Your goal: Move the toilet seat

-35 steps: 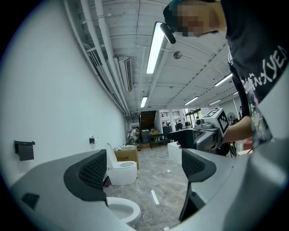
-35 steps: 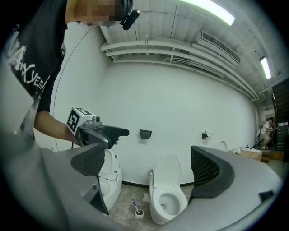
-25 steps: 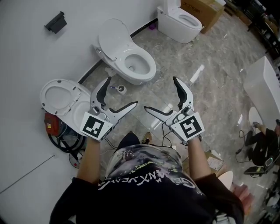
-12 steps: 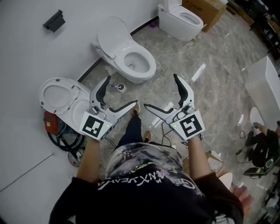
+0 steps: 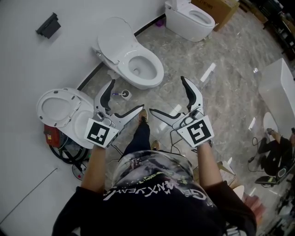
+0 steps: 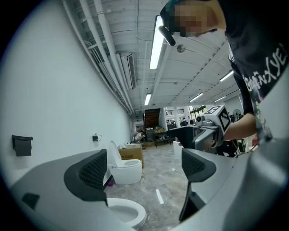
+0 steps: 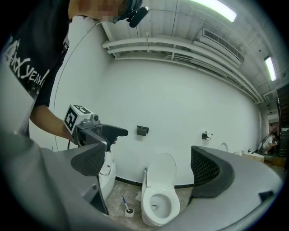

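Observation:
A white toilet (image 5: pixel 140 69) stands against the wall with its lid (image 5: pixel 113 44) raised and its seat ring down on the bowl. In the right gripper view this toilet (image 7: pixel 158 200) lies straight ahead between the jaws. A second toilet (image 5: pixel 57 105) to the left has its lid and seat ring tipped up. My left gripper (image 5: pixel 127 95) and right gripper (image 5: pixel 167 94) are held side by side at waist height, both open and empty, well short of either toilet. The left gripper (image 6: pixel 142 173) looks along the wall; the right gripper (image 7: pixel 151 171) faces the wall.
A toilet brush in its holder (image 5: pixel 123 94) stands on the floor between the two toilets. A third toilet (image 5: pixel 189 16) and a cardboard box (image 5: pixel 216 7) are farther along. A red tool and black cables (image 5: pixel 60 143) lie by the left toilet. A black holder (image 5: pixel 48 25) hangs on the wall.
The person has stepped forward, one foot now showing between the grippers. The toilets sit slightly nearer and lower in view. Both grippers stay open and level.

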`<state>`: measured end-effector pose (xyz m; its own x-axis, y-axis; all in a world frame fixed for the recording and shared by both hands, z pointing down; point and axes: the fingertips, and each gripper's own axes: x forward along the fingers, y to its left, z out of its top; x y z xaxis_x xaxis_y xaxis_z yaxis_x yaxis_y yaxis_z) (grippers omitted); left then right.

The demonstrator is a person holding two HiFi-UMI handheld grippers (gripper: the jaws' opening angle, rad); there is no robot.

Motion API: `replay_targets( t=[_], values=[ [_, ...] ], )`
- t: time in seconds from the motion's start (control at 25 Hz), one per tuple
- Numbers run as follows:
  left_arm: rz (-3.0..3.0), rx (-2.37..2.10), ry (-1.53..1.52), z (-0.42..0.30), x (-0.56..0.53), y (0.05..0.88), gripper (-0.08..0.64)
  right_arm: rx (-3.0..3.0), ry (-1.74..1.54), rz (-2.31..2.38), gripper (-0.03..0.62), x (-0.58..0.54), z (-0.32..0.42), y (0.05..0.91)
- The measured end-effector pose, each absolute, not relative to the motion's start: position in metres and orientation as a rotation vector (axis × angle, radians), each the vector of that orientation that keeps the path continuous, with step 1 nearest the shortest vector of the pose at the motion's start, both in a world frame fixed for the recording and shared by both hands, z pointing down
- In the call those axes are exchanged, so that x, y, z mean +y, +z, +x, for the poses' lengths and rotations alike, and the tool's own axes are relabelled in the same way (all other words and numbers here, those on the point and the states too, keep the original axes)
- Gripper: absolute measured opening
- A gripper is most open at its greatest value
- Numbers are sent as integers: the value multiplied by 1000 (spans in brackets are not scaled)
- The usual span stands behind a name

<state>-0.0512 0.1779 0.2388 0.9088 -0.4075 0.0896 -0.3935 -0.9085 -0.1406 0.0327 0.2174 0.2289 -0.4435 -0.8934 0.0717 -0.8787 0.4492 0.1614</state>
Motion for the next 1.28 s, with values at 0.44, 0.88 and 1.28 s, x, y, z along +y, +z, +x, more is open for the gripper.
replay_targets(
  t=[0.44,0.88,1.28],
  values=[
    [-2890,542,-182,-25,50,286,502,-2496,-113,1587,580,81,51,270],
    [-2930,497,-277,-9,-53,376,500,-2365,-58,1488,580,-23,69,359],
    [-2937,561,-353,3,-82,442,500,-2409,26,1532,580,-58,95,424]
  ],
)
